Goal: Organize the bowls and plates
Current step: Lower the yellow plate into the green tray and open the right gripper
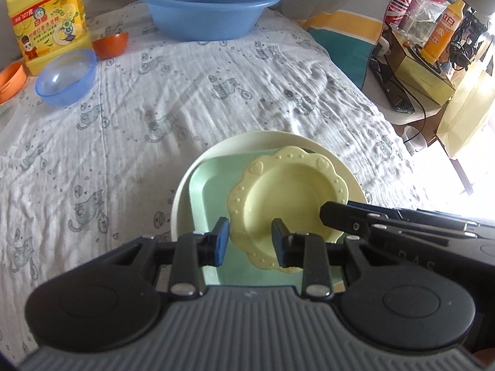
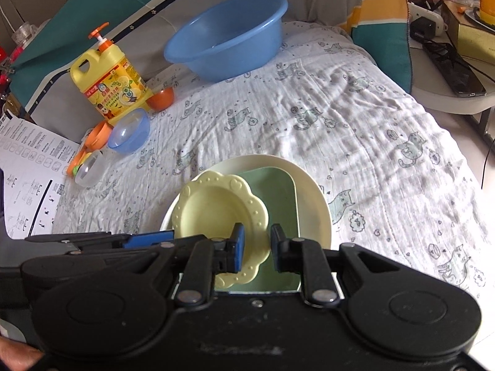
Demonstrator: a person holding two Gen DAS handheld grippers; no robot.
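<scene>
A pale yellow scalloped plate (image 1: 278,204) lies on a green rectangular plate (image 1: 210,198), which lies on a round cream plate (image 1: 253,142); the stack shows in the right wrist view too: yellow plate (image 2: 216,207), green plate (image 2: 278,194), cream plate (image 2: 312,198). My left gripper (image 1: 251,239) is open, its fingers astride the yellow plate's near left rim. My right gripper (image 2: 257,245) is open, its fingers astride the yellow plate's near right rim. A small blue bowl (image 1: 65,77) and orange bowl (image 1: 110,44) sit far left.
A large blue basin (image 1: 207,3) stands at the back of the cat-print cloth (image 1: 216,86). A yellow detergent jug (image 1: 46,18) stands at the back left, with orange lids (image 2: 96,139) and a clear bowl (image 2: 89,170). A cluttered side table (image 1: 433,61) is right.
</scene>
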